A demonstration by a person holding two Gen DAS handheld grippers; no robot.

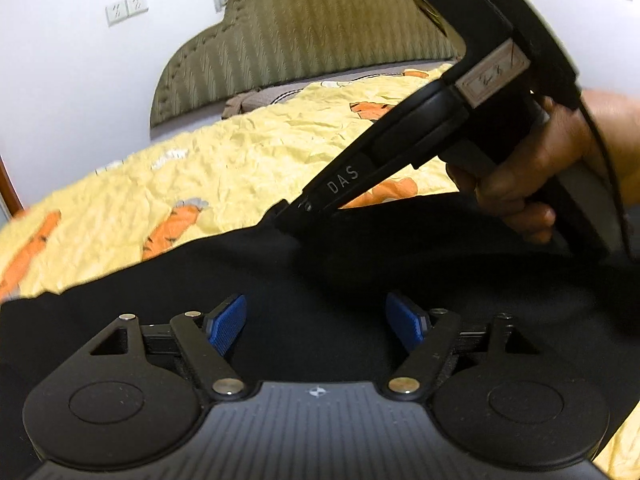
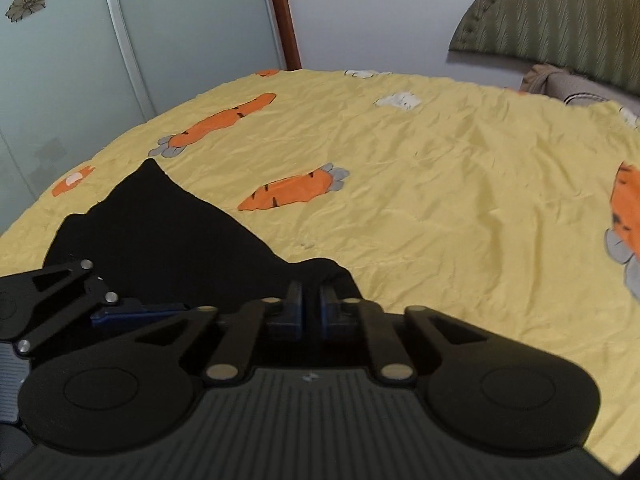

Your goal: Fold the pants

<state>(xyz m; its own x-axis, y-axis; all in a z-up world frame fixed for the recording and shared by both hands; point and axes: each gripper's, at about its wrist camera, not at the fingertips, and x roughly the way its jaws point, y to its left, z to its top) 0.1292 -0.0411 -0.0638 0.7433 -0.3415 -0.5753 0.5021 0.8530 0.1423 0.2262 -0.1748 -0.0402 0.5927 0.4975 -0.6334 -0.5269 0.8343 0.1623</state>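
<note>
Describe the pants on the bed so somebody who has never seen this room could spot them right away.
Find the bed with the yellow carrot-print sheet below the olive padded headboard. The pants lie crumpled near its front edge, one fold pinched in the right gripper. They are the only plain black thing on that bright sheet.

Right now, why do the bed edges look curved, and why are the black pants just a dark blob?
Left wrist view: the fisheye lens bows the yellow sheet; its carrot prints smear at the left edge. Right wrist view: the same bending; the black pants show no folds, only an outline, even where the right tongs pinch them.
</note>
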